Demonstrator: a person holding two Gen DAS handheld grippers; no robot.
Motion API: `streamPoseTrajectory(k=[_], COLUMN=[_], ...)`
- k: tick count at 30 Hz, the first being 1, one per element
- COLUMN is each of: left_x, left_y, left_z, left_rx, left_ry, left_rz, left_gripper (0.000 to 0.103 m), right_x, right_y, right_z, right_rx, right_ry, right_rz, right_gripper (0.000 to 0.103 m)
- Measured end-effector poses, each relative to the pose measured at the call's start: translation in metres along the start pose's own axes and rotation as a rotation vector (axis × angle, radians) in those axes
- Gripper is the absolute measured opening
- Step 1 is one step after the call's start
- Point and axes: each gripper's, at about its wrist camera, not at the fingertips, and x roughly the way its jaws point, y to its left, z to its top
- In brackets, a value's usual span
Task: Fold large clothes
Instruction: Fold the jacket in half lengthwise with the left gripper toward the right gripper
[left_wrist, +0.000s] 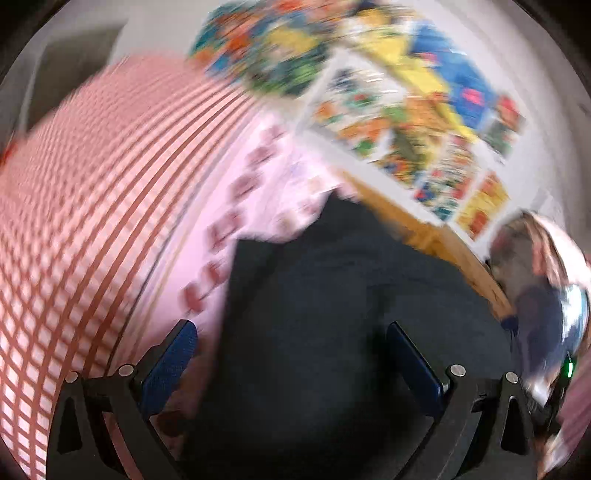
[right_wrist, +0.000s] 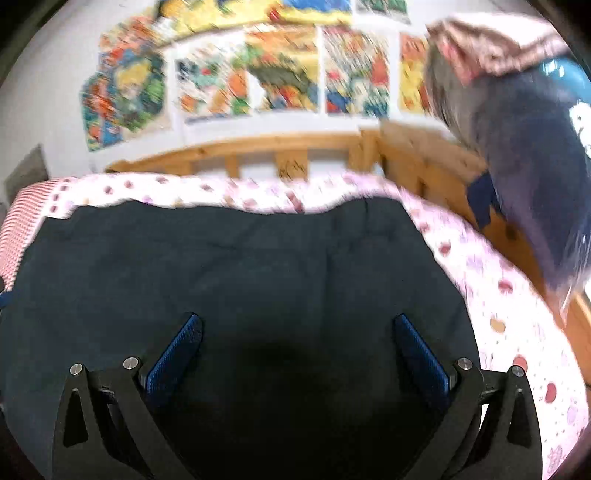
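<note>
A large dark navy garment (right_wrist: 240, 266) lies spread flat on a bed with a pink patterned sheet (right_wrist: 491, 266). It also shows in the left wrist view (left_wrist: 351, 314), which is blurred. My left gripper (left_wrist: 291, 332) is open over the garment's left part, its left finger (left_wrist: 173, 354) over the pink sheet (left_wrist: 221, 206), and holds nothing. My right gripper (right_wrist: 299, 328) is open above the middle of the garment and holds nothing.
A red-and-white checked cover (left_wrist: 74, 192) lies on the bed's left side. A wooden bed rail (right_wrist: 258, 151) runs along the far edge. Colourful posters (right_wrist: 258, 70) hang on the white wall. A dark bag-like bundle (right_wrist: 517, 147) hangs at the right.
</note>
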Motion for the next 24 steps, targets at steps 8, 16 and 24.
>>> streamPoseTrajectory(k=[8, 16, 24], left_x=[0.007, 0.023, 0.035], left_y=[0.014, 0.016, 0.012], left_z=[0.008, 0.023, 0.01], left_rx=[0.01, 0.085, 0.102], left_ry=[0.105, 0.288, 0.331], left_rz=[-0.083, -0.184, -0.216], left_gripper=[0.103, 0.103, 0.103], right_x=[-0.011, -0.034, 0.005], right_y=[-0.008, -0.066, -0.118], right_z=[0.002, 0.005, -0.032], right_rx=[0.009, -0.018, 0.171], right_ry=[-0.021, -0.039, 0.147], right_rz=[0.037, 0.075, 0.213], right_gripper=[0.101, 0.101, 0.102])
